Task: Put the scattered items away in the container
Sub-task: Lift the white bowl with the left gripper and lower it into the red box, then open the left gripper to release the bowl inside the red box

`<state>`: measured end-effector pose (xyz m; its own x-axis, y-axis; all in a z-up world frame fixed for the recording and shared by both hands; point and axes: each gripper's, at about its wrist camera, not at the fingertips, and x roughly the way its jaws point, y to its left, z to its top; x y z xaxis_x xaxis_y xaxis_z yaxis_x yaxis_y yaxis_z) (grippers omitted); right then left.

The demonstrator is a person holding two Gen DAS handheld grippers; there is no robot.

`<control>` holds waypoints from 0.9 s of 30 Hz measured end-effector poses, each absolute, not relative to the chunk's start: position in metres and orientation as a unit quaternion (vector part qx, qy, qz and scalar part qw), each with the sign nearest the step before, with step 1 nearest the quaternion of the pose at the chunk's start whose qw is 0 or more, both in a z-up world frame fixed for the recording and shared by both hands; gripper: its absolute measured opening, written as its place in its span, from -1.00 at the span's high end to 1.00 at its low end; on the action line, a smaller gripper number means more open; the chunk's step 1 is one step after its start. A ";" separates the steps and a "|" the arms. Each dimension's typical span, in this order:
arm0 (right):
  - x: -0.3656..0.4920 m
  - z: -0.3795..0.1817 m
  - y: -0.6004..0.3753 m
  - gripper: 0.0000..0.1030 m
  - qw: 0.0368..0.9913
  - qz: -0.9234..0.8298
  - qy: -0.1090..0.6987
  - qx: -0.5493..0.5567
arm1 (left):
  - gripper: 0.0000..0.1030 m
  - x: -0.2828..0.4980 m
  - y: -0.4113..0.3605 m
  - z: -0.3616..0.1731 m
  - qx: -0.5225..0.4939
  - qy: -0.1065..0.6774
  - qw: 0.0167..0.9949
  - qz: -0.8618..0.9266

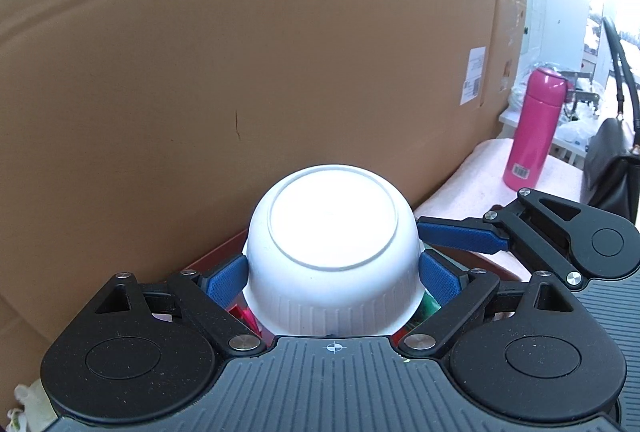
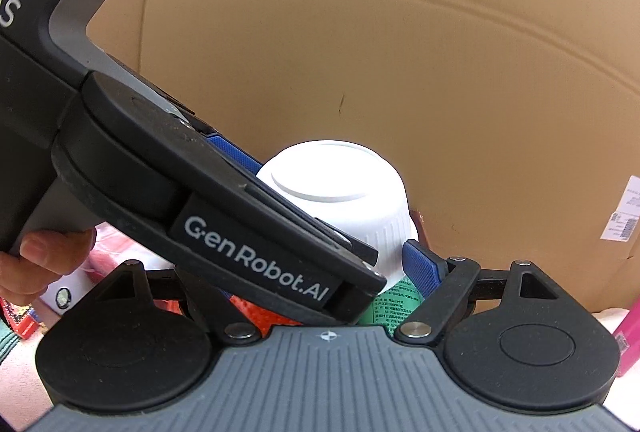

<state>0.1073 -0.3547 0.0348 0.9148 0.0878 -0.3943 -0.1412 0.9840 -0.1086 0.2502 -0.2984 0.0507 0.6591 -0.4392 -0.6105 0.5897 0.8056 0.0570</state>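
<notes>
Blue pads (image 1: 226, 278) of the left gripper (image 1: 334, 276) pinch an upturned white bowl (image 1: 334, 256) from both sides. The right gripper (image 2: 352, 264) lies crossed under the left; its jaws look spread about the same bowl, though contact is unclear. Behind stands a cardboard wall (image 1: 240, 52), with a pink bottle (image 1: 534, 128) well apart.

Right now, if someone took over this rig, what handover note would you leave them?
Left gripper: fingers clamped on both sides of the upside-down white bowl.
Right gripper: one finger rests against the bowl's rim. The other is hidden behind the left gripper, so its grip is unclear.
Things: a green packet and a red item lie under the bowl. The pink bottle stands on the table to the right.
Done: bowl picked up.
Left: set the bowl down in the container, then probably fetch the bottle.
</notes>
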 end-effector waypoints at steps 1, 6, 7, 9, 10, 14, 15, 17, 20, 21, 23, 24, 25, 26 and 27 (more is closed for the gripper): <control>0.110 0.034 -0.356 -0.66 0.976 0.060 0.199 -0.067 | -0.80 0.254 -0.299 0.049 0.126 0.301 0.901 -0.285; 0.120 0.029 -0.359 -0.66 0.975 0.050 0.205 -0.062 | -0.79 0.269 -0.305 0.042 0.114 0.317 0.897 -0.285; 0.120 0.030 -0.360 -0.66 0.976 0.049 0.205 -0.056 | -0.82 0.271 -0.305 0.041 0.108 0.321 0.896 -0.286; 0.120 0.029 -0.362 -0.72 0.976 0.044 0.205 -0.051 | -0.89 0.270 -0.304 0.040 0.109 0.318 0.899 -0.281; 0.118 0.029 -0.361 -0.75 0.977 0.041 0.203 -0.055 | -0.95 0.269 -0.303 0.040 0.113 0.315 0.901 -0.275; 0.109 0.029 -0.358 -0.93 0.979 0.027 0.191 -0.069 | -0.99 0.260 -0.302 0.039 0.137 0.309 0.906 -0.256; 0.107 0.030 -0.357 -0.95 0.979 0.028 0.190 -0.067 | -1.00 0.257 -0.303 0.040 0.141 0.309 0.907 -0.248; 0.103 0.032 -0.356 -0.97 0.979 0.030 0.189 -0.063 | -1.00 0.251 -0.302 0.041 0.142 0.312 0.911 -0.232; 0.094 0.035 -0.353 -0.98 0.980 0.033 0.184 -0.065 | -1.00 0.243 -0.297 0.043 0.131 0.311 0.913 -0.228; 0.090 0.036 -0.352 -0.98 0.981 0.034 0.182 -0.065 | -1.00 0.240 -0.295 0.043 0.125 0.311 0.914 -0.228; 0.083 0.039 -0.350 -0.99 0.981 0.037 0.178 -0.063 | -1.00 0.233 -0.290 0.045 0.112 0.309 0.917 -0.227; 0.079 0.040 -0.349 -0.99 0.982 0.038 0.176 -0.062 | -1.00 0.229 -0.288 0.046 0.108 0.307 0.918 -0.225; 0.075 0.042 -0.347 -0.99 0.982 0.039 0.175 -0.063 | -1.00 0.224 -0.286 0.047 0.108 0.303 0.920 -0.223; 0.070 0.043 -0.346 -0.99 0.982 0.039 0.174 -0.066 | -1.00 0.219 -0.285 0.048 0.108 0.298 0.923 -0.220; 0.065 0.044 -0.344 -0.99 0.982 0.039 0.172 -0.069 | -1.00 0.212 -0.284 0.049 0.109 0.292 0.926 -0.214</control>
